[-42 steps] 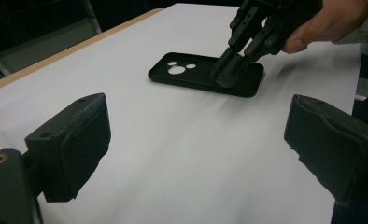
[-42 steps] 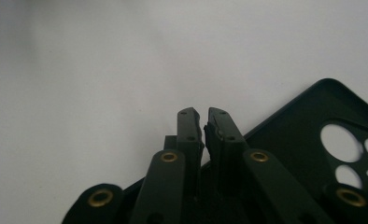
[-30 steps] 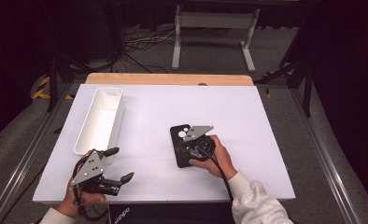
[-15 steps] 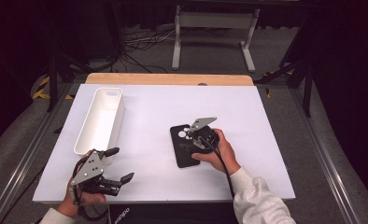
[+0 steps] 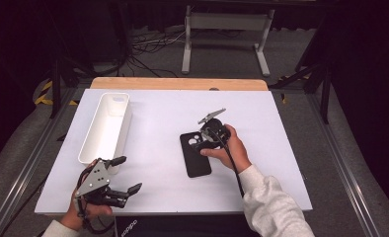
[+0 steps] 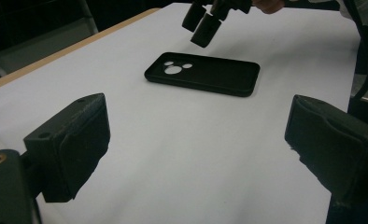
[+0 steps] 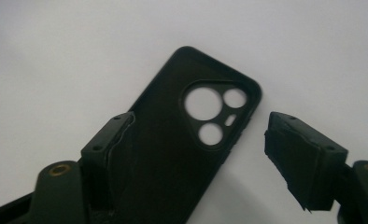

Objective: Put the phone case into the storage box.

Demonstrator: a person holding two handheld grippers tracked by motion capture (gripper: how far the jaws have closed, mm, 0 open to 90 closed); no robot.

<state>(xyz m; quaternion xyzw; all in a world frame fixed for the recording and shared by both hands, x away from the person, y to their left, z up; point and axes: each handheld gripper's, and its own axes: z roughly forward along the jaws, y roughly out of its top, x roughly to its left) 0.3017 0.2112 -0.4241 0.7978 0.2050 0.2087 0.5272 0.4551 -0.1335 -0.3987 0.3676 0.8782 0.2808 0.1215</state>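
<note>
Lying flat on the white counter (image 5: 291,163), the black phone case (image 5: 196,157) sits free under the right gripper (image 5: 208,134), whose jaws have just been opening with nothing pinched, while the left gripper (image 5: 114,186) waits near the white bin (image 5: 106,127), jaws apart and holding nothing.

Table (image 5: 281,163) carries three groups. The tray (image 5: 106,126) lies lengthwise along the left side, its far end toward the table's back edge. The phone case (image 5: 196,155) lies flat near the table's middle, well apart from the tray and to its right, its camera cut-outs at the far end. The right claw (image 5: 210,129) stands over the case's far right corner, its prongs parted, just off the case. The left claw (image 5: 123,174) sits at the near left corner, just before the tray's near end, prongs parted, nothing between them. Behind the table, a stand (image 5: 224,22) rests on the floor.
</note>
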